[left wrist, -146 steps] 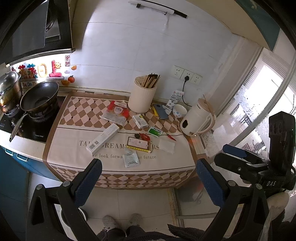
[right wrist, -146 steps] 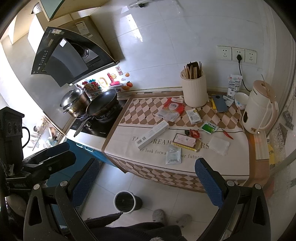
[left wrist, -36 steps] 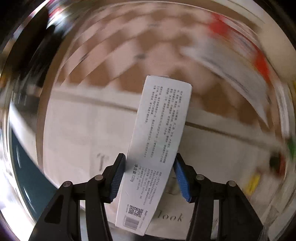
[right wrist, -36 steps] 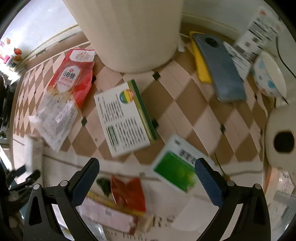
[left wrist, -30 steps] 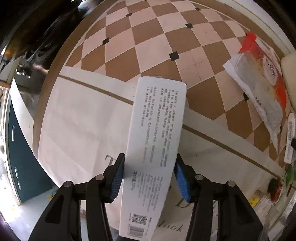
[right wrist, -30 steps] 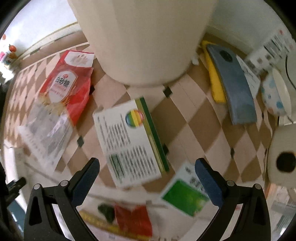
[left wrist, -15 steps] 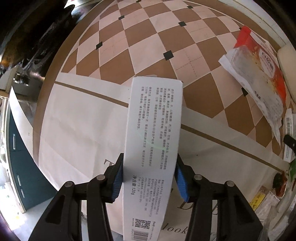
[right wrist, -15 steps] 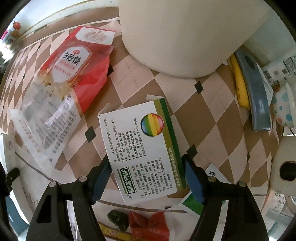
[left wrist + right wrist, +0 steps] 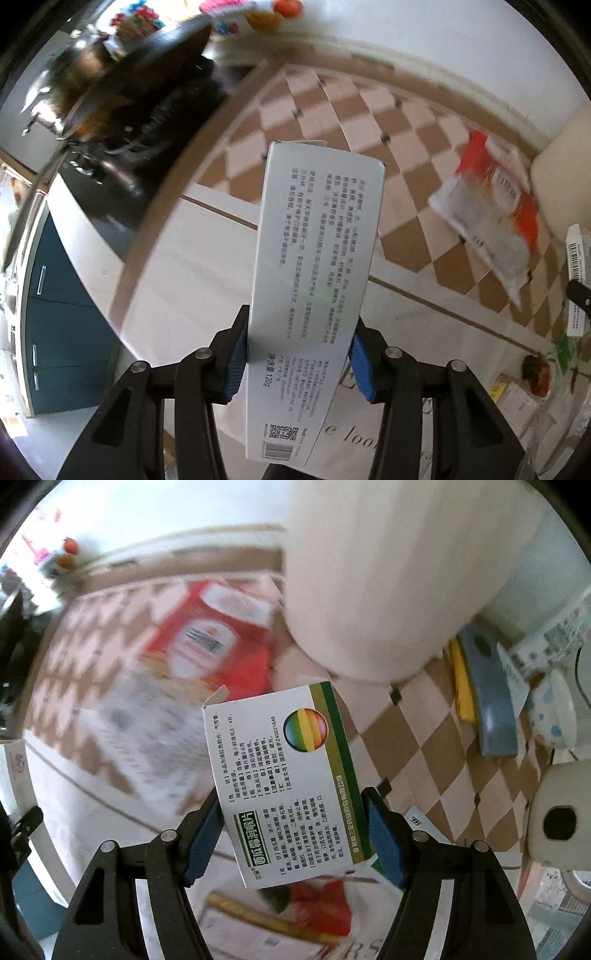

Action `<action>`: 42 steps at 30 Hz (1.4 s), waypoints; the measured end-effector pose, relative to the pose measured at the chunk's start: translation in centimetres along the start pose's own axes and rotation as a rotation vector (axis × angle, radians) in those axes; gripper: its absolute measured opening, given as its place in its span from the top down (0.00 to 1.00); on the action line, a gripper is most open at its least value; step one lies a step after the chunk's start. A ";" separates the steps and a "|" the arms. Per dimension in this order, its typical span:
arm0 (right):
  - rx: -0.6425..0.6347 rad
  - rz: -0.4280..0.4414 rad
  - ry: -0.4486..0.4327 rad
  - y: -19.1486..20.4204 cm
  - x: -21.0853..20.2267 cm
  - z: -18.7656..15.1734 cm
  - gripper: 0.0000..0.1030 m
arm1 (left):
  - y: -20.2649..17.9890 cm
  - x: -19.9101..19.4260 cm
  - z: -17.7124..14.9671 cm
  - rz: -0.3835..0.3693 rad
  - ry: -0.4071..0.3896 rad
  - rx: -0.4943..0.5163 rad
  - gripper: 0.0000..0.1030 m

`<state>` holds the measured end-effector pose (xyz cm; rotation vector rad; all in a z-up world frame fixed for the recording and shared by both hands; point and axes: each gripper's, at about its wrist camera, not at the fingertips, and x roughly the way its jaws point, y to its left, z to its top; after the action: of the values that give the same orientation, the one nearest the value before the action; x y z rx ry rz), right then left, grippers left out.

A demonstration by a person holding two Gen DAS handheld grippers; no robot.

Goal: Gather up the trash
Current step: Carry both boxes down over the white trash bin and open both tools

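White carton marked "120g" sits clamped in the left claw above the counter; the right claw grips a green-striped medicine box with rainbow logo.

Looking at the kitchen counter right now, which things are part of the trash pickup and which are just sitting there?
Part of the job:
- long white box held in the left gripper
- green-edged medicine box held in the right gripper
- red and clear bag

Just lying about:
- cream canister
- phone
- dotted bowl
- wok
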<state>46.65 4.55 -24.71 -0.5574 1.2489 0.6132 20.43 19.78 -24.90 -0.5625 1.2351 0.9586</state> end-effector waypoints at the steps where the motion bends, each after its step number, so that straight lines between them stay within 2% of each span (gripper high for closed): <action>1: -0.008 0.013 -0.021 0.7 -1.2 -0.2 0.28 | 0.5 -1.0 0.1 -0.007 -0.016 -0.009 0.57; 6: -0.064 0.090 -0.112 4.8 -7.7 -1.8 0.28 | 5.7 -5.0 -1.2 -0.031 -0.101 -0.072 0.57; 9: -0.106 0.136 -0.144 9.0 -8.8 -3.3 0.28 | 9.9 -6.4 -3.1 -0.032 -0.128 -0.132 0.57; 12: -0.164 0.186 -0.156 13.6 -10.3 -6.3 0.28 | 14.4 -6.8 -5.9 -0.023 -0.134 -0.197 0.57; 16: -0.265 0.252 -0.139 20.2 -11.5 -11.3 0.28 | 20.5 -6.6 -10.8 0.002 -0.111 -0.293 0.57; 21: -0.411 0.330 -0.085 28.8 -10.5 -18.9 0.28 | 28.4 -2.9 -18.1 0.027 -0.010 -0.429 0.57; 24: -0.504 0.360 -0.019 34.2 -7.8 -24.5 0.28 | 32.0 1.4 -22.2 0.009 0.082 -0.506 0.57; 28: -0.599 0.362 0.066 39.3 -2.7 -31.2 0.28 | 35.7 10.1 -28.1 -0.069 0.227 -0.615 0.57; 33: -0.702 0.342 0.182 44.4 6.5 -39.0 0.28 | 38.3 21.8 -34.4 -0.167 0.365 -0.738 0.57; 35: -0.732 0.323 0.239 46.4 12.0 -41.7 0.29 | 39.0 26.9 -36.7 -0.219 0.419 -0.791 0.57; 37: -0.745 0.311 0.281 47.8 16.2 -43.6 0.29 | 39.8 30.9 -38.2 -0.261 0.457 -0.822 0.57; 39: -0.766 0.313 0.354 49.2 20.6 -45.5 0.29 | 39.9 35.1 -39.7 -0.277 0.489 -0.850 0.57; 42: -0.779 0.293 0.413 51.1 26.7 -48.3 0.29 | 40.5 39.8 -41.8 -0.301 0.524 -0.873 0.57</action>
<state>-16.87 11.11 -64.45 -1.2021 1.4737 1.2991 -34.60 18.81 -68.94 -1.7228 1.0832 1.1036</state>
